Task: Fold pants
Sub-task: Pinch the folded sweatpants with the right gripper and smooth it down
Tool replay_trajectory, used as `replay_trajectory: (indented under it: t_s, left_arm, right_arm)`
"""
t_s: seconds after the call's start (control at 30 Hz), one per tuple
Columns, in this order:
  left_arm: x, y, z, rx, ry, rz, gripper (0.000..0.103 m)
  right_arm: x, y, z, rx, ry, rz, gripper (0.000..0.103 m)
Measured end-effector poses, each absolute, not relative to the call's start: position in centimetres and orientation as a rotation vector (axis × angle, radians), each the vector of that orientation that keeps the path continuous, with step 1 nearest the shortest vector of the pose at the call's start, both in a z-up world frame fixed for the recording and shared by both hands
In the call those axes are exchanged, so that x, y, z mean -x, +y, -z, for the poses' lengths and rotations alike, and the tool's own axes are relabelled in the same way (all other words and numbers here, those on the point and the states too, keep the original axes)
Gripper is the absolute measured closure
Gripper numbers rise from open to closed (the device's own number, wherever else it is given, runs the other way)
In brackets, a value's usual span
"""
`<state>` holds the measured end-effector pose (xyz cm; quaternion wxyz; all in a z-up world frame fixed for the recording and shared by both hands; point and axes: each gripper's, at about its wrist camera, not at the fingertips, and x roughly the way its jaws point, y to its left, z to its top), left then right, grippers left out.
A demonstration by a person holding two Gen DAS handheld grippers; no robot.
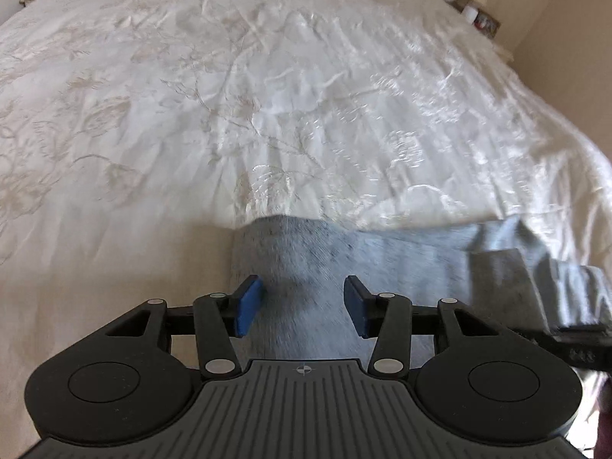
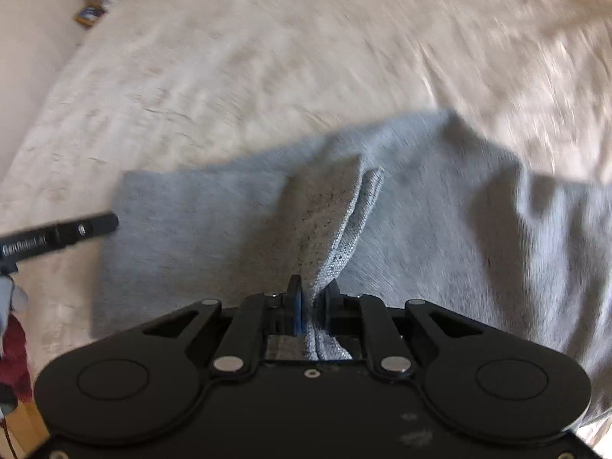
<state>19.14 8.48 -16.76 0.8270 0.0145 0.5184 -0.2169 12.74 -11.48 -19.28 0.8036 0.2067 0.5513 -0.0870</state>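
Right gripper point(image 2: 311, 306) is clamped on a pinched-up ridge of the pants point(image 2: 420, 229), one grey knit pair lying flat-ish on the bed point(image 2: 229, 57). Left gripper point(image 1: 302, 302) hangs above the same fabric, blue pads point(image 1: 246, 306) apart, nothing between. Loads of bare cream embroidered bedspread beyond the far edge.

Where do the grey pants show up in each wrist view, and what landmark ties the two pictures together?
Left wrist view: grey pants lie low centre to right edge, beneath the open left gripper.
Right wrist view: the pants fill the middle and right; a raised fold is pinched in the right gripper.
Shared landmark: the cream bedspread under the pants.
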Motion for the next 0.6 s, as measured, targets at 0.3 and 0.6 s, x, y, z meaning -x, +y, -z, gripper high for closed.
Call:
replay_trajectory:
  t_s: [0.3,0.6]
  left_arm:
    - [-23.4,10.6,18.4,0.009,1.146,0.412,0.054]
    - [-18.3,12.0,18.2,-0.196,1.146,0.417,0.054]
  right_arm:
    - [-12.2,-10.6,20.4,-0.386,1.208,0.264,0.09]
    - [-11.6,-10.1,19.8,-0.356,1.218,0.333,0.09]
